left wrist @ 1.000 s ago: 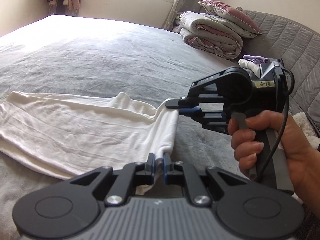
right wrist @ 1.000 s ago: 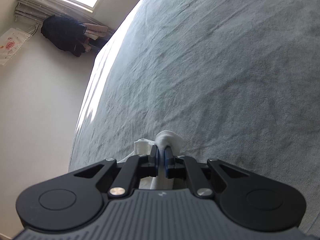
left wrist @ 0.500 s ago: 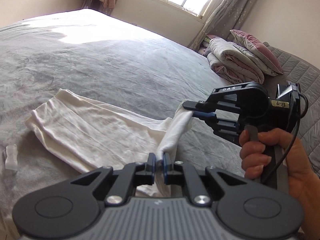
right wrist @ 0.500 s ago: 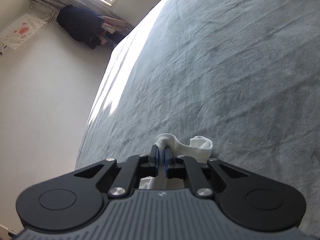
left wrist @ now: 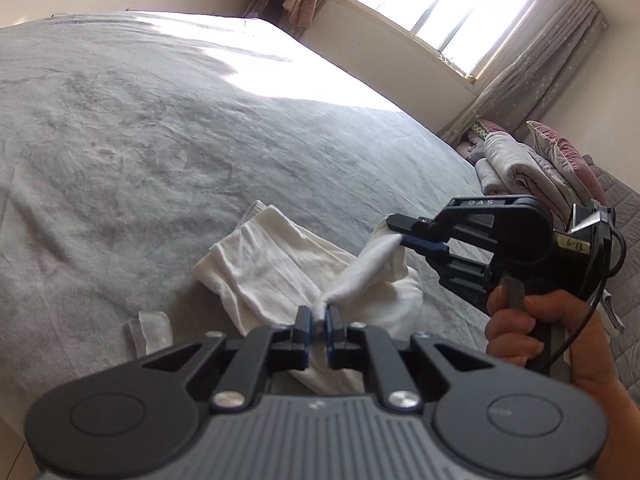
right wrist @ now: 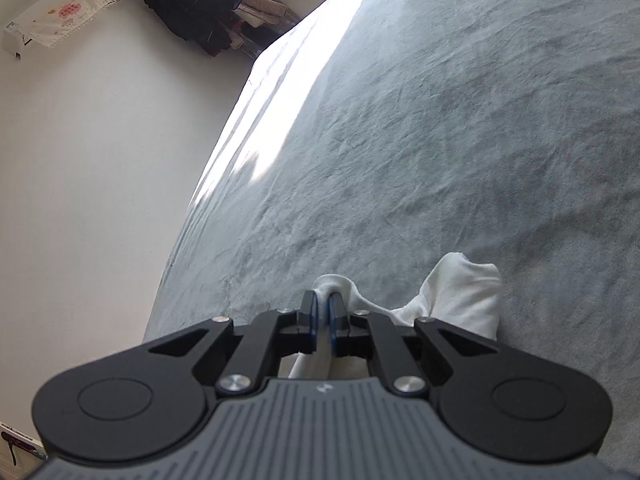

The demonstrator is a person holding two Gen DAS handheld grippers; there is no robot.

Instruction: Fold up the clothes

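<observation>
My left hand-held gripper [left wrist: 318, 322] and right hand-held gripper [left wrist: 400, 236] were each clamped on one edge of the white garment [left wrist: 280, 264], lifting it over the part lying on the bed [left wrist: 160, 140]. The fold looked roughly half made; laying down remained.

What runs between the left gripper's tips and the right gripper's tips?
In the left wrist view, a raised band of the white garment spans from left gripper to right gripper; nothing else.

Home bedrm: bed [left wrist: 168, 128], window [left wrist: 436, 0]
</observation>
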